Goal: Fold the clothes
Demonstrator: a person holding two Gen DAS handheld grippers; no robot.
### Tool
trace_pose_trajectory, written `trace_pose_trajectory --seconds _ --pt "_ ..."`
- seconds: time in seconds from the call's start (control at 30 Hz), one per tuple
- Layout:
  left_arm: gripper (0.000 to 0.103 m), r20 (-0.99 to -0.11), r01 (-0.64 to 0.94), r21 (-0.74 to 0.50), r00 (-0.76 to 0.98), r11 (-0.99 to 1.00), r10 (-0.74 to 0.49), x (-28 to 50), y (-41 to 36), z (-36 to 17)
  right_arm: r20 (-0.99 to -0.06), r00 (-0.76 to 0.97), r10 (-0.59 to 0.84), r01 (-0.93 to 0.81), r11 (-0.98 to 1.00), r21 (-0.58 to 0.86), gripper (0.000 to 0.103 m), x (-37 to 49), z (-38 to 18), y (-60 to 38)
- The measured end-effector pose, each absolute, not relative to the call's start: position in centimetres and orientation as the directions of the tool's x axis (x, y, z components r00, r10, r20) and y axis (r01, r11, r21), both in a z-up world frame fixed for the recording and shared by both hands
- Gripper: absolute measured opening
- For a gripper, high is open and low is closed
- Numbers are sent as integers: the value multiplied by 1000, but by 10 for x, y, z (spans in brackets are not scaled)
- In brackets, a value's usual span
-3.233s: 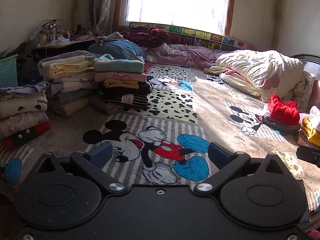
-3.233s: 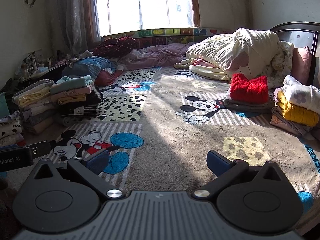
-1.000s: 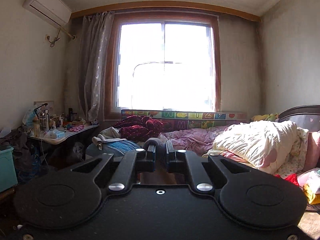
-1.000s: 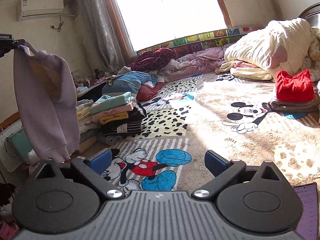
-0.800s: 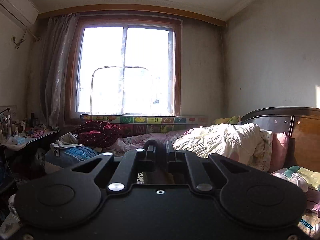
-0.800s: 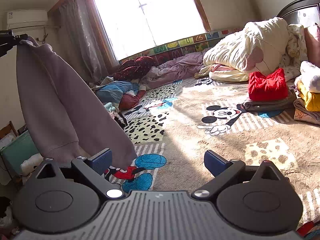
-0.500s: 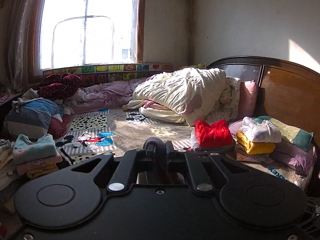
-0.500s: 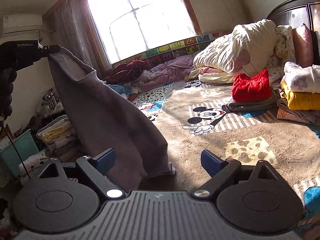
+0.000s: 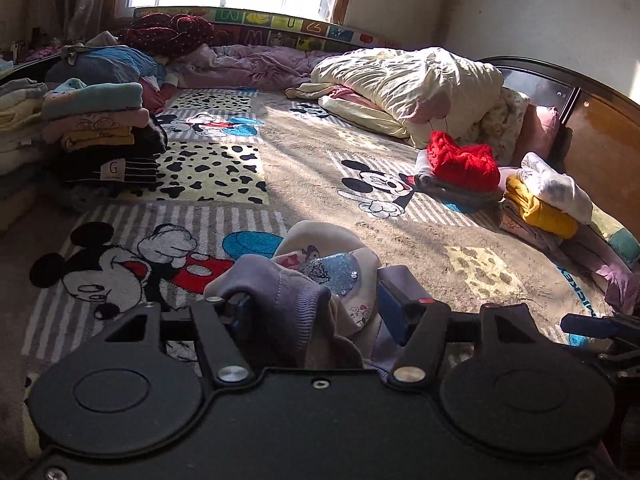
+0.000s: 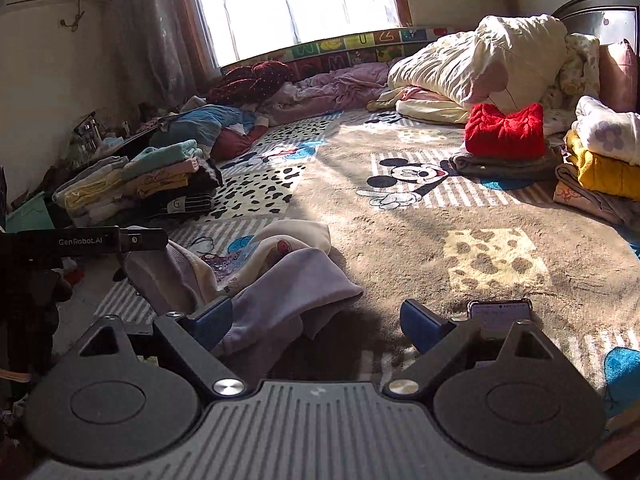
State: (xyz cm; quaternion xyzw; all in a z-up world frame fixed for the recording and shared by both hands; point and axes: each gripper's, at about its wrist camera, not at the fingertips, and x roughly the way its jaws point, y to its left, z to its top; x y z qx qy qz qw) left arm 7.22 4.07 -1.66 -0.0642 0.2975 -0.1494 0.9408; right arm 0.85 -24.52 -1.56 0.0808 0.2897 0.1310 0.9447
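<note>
Room: bedroom, sunlit window at back; big bed w/ cartoon-mouse blanket as work surface.
Garment: lilac sweatshirt w/ cream lining & cartoon print, lying crumpled on the blanket at near edge, right in front of both tools.
Left gripper: jaws have just been opening; sweatshirt's ribbed hem is bunched betw. them but pads don't look pressed on it, so I read it as let go.
Right gripper: jaws wide apart, nothing gripped; its left finger sits just beside/over a fold of the sweatshirt, right finger over bare blanket.
Done so far: folded stacks at left of bed (teal, pink, yellow, striped etc.); a 2nd stack behind them nearer the wall. Right side: red knit on grey piece, yellow + white pile by headboard. Those look finished.
Left to do: this sweatshirt not yet spread flat, no fold made. Prob. next: flatten, sleeves in, fold, add to a stack. Loose heap by window (maroon, blue, pink bedding) may or may not be part of job; can't tell.
Containers: teal bin at far left beside bed; contents hidden. No basket on bed.
Other: phone lying on blanket near right finger; cream duvet bundled by headboard.
</note>
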Motion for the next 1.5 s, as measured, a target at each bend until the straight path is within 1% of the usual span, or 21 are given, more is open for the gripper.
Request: trace_pose_trajectory --seconds 0.13,0.23,0.33,0.43,0.5,0.57,0.63,0.7,0.77,0.83,0.9,0.97,1.03,1.07,1.1,1.17,1.23,1.3,1.43,1.5 --pt "61 -537 227 -225 783 948 -315 56 61 -21 -544 779 312 -297 947 119 90 16 -27 -208" --pt "61 -541 250 -177 783 952 -306 43 73 -23 -540 771 338 -407 914 -9 88 14 -36 -175" --pt "61 -533 304 -70 794 950 -293 28 81 -22 -541 772 334 -492 853 -174 87 6 -48 -147" --pt "61 -531 354 91 808 931 -255 13 81 -27 -526 791 312 -523 791 -318 86 0 -58 -135" --pt "61 -527 382 203 819 902 -228 5 78 -34 -495 818 292 -517 749 -414 86 -2 -63 -133" --pt "61 -534 403 302 822 864 -197 -1 75 -46 -443 857 262 -482 711 -512 86 -4 -69 -134" --pt "62 -552 422 342 813 839 -184 -5 75 -59 -416 873 254 -470 664 -581 86 -4 -73 -137" --pt "61 -570 449 358 800 819 -189 -8 74 -71 -414 875 252 -472 630 -617 86 -4 -75 -139" --pt "62 -577 477 406 795 780 -186 -13 69 -84 -418 871 260 -486 591 -644 86 -6 -77 -140" --pt "61 -577 498 484 800 719 -165 -18 59 -101 -420 866 273 -498 547 -672 86 -9 -82 -138" --pt "61 -569 511 595 813 620 -125 -22 45 -123 -424 859 286 -511 506 -695 86 -11 -88 -133" --pt "61 -544 506 678 833 533 -98 -26 36 -141 -428 852 301 -523 469 -712 82 -12 -95 -128" --pt "61 -516 492 742 853 456 -79 -29 32 -157 -434 845 311 -533 441 -722 74 -11 -101 -121" --pt "61 -496 477 769 865 425 -72 -31 30 -163 -437 843 312 -536 423 -731 73 -11 -106 -118" --pt "61 -476 461 794 877 396 -66 -32 29 -168 -439 843 312 -536 407 -740 69 -10 -109 -115" --pt "61 -434 426 836 899 345 -59 -34 29 -177 -442 842 309 -536 383 -753 67 -8 -117 -110" --pt "61 -385 384 875 921 295 -55 -34 29 -183 -443 843 305 -533 372 -760 59 -5 -121 -107" --pt "59 -339 342 907 939 247 -55 -34 29 -188 -440 847 299 -526 351 -775 55 -2 -126 -104" --pt "55 -290 298 941 954 158 -71 -32 30 -198 -431 852 297 -509 277 -815 53 -2 -138 -99" --pt "48 -275 284 949 958 140 -83 -31 30 -200 -420 855 304 -494 229 -839 53 -6 -145 -97"
